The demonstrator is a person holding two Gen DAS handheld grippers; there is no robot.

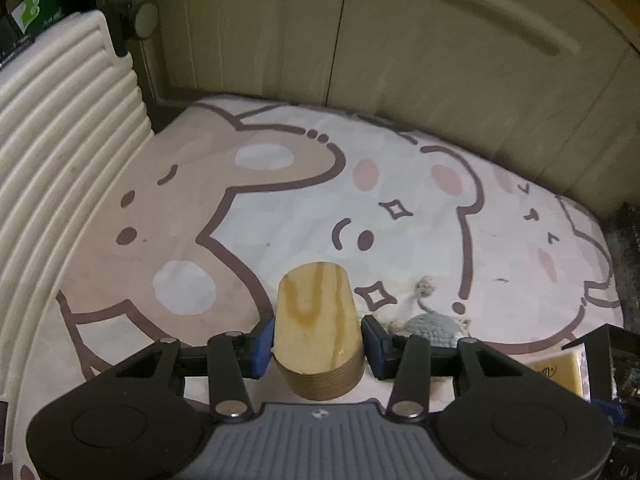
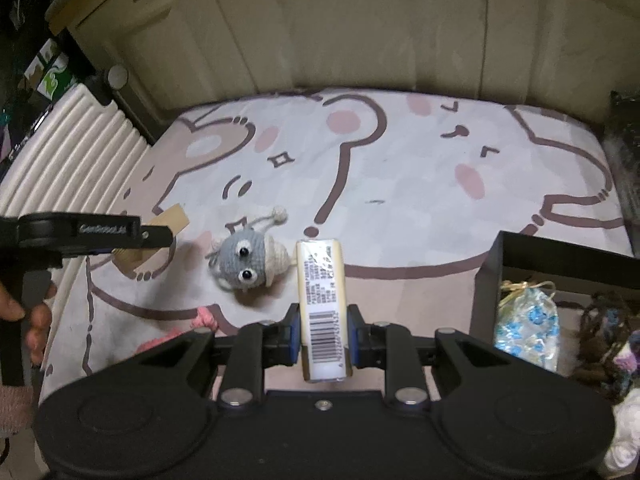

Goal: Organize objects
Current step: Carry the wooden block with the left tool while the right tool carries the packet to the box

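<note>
My left gripper (image 1: 318, 346) is shut on a rounded wooden block (image 1: 316, 320) and holds it just above the cartoon-bear mat (image 1: 280, 208). In the right wrist view the left gripper (image 2: 152, 236) shows at the left with the block (image 2: 170, 220) sticking out. My right gripper (image 2: 322, 340) is shut on a cream wrapped bar with a barcode label (image 2: 323, 304). A grey crocheted toy with googly eyes (image 2: 244, 260) lies on the mat between the two grippers; it also shows in the left wrist view (image 1: 432, 326).
A black open box (image 2: 560, 256) at the right holds a clear blue-patterned bag (image 2: 526, 328) and dark yarn things. A ribbed white board (image 1: 52, 152) borders the mat on the left. Beige cabinet doors (image 1: 400, 40) stand behind. A pink knitted item (image 2: 200, 320) lies near the front.
</note>
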